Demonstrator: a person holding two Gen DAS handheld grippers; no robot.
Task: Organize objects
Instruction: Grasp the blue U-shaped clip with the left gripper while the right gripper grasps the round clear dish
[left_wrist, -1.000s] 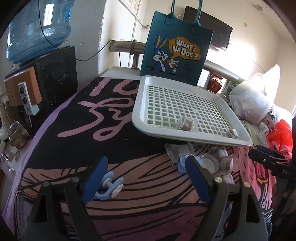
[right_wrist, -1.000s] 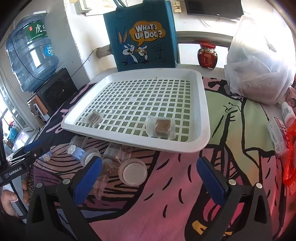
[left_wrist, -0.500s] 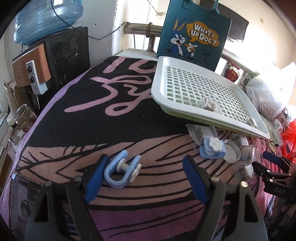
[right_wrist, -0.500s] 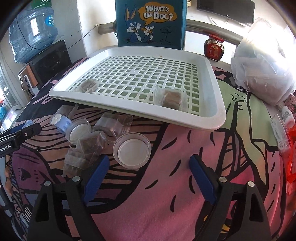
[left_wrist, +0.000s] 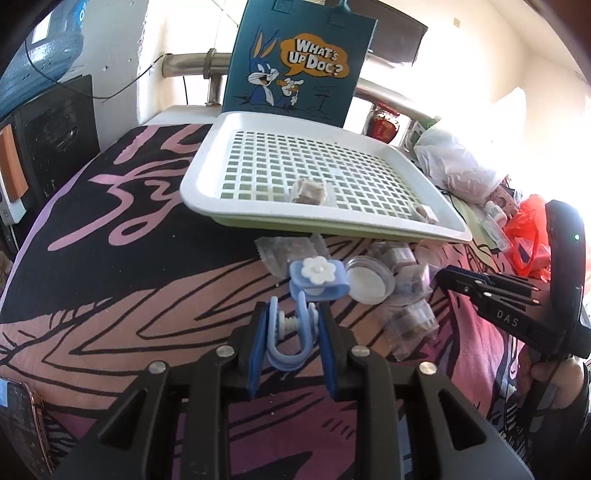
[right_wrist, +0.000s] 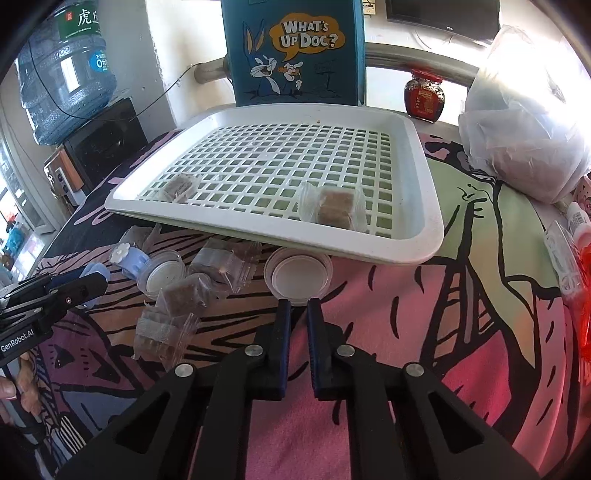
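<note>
In the left wrist view my left gripper (left_wrist: 291, 317) is shut on a pale blue U-shaped clip (left_wrist: 288, 343) just above the cloth. A second blue clip with a white flower (left_wrist: 317, 275) lies just beyond it, next to a clear round cup (left_wrist: 369, 282). In the right wrist view my right gripper (right_wrist: 298, 304) is closed on the near rim of another clear round cup (right_wrist: 298, 275). Behind it, the white slotted tray (right_wrist: 424, 236) holds two wrapped brown snacks (right_wrist: 334, 208). Several more wrapped snacks (right_wrist: 181, 295) lie loose in front of the tray.
A blue cartoon tote bag (right_wrist: 295, 51) stands behind the tray, beside a red jar (right_wrist: 423, 96). A full white plastic bag (right_wrist: 524, 140) sits at the right, a water bottle (right_wrist: 66, 66) on a black cabinet at the left. A phone (left_wrist: 22, 424) lies near the cloth's left edge.
Both grippers have gone from wide open to shut. The left one closed on the U-shaped clip and moved right toward the flower clip. The right one closed at the cup's rim.
</note>
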